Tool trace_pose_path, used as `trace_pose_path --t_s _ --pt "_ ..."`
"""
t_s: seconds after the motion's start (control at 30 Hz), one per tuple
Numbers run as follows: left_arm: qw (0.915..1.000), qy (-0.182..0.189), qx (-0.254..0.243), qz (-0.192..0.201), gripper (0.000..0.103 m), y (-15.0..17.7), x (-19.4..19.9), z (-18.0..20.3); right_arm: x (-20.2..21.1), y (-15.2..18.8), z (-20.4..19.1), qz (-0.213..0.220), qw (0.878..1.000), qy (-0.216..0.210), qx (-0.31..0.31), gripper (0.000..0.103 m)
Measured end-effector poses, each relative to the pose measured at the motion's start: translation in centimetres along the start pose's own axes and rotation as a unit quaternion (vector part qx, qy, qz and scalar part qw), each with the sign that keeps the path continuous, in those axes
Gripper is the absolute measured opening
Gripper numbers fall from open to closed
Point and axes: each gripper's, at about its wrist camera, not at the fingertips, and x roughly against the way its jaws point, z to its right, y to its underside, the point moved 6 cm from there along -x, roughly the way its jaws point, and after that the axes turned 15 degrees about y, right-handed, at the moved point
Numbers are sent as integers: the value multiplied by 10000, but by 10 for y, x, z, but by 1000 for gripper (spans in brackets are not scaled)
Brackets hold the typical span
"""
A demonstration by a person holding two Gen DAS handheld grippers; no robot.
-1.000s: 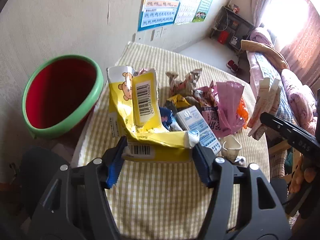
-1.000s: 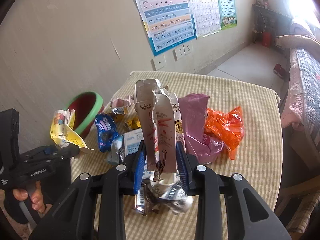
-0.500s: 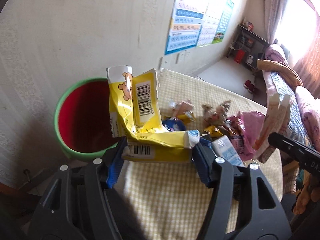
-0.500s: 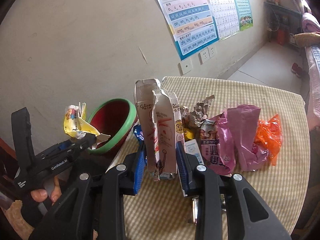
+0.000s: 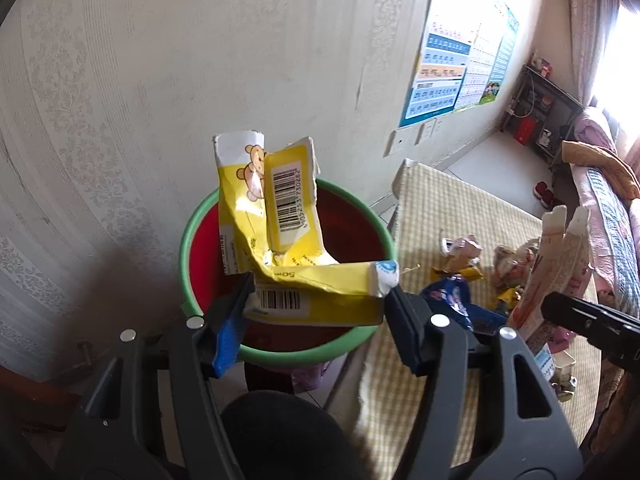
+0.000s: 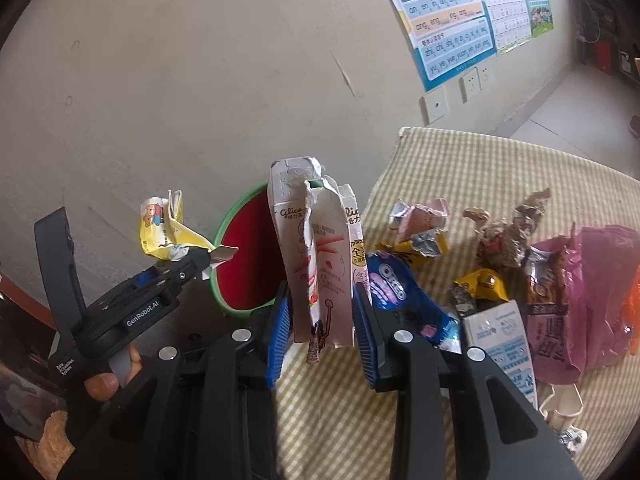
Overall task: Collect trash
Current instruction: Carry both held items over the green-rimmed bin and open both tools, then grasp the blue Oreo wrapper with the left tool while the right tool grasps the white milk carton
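Yellow carton (image 5: 304,280) — crumpled, barcoded, bear print.

We see yellow bear-print carton (image 5: 280,248), red bin with green rim (image 5: 185,248), yellow-checked tablecloth (image 6: 500,184), white-pink box (image 6: 320,264), blue Oreo wrapper (image 6: 396,292).

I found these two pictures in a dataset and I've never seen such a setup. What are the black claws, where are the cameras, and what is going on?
No robot here: a person holds a hand-squeezed gripper in each hand, each with a fisheye camera looking along its fingers. The left gripper is clamped on a crumpled yellow carton, held over a red bin with a green rim. The right gripper is clamped on a torn white snack box. Beside the bin, a checked tablecloth carries more trash: a blue cookie wrapper, a pink bag and other wrappers.
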Motion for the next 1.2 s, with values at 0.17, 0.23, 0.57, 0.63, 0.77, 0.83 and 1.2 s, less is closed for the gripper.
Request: trace_pose_path --t_s 0.17,0.23,0.57,0.63,0.77,0.83,1.2 --pt "9999 -44 105 -50 60 -6 -10 -25 -19 -19 -33 -43 9995 -191 255 30" --pt "9999 -52 149 -68 60 -8 -15 -33 -25 -26 -47 -66 9991 -278 304 30" --pt "9993 -93 344 -134 62 -13 -39 -54 -57 -53 -87 -80 9981 -423 442 46" --pt "9992 -76 383 -130 68 -12 -41 -55 -60 -57 -88 -26 9982 -400 452 51" --pt "9990 -121 406 -119 73 -9 -39 -54 -54 -54 -84 45 9982 -388 454 56" --pt "9988 -85 460 -108 73 -7 -35 -51 -45 -50 -77 107 9982 -351 473 57" --pt "9969 733 152 -259 73 21 -28 41 31 4 26 644 9939 837 329 79"
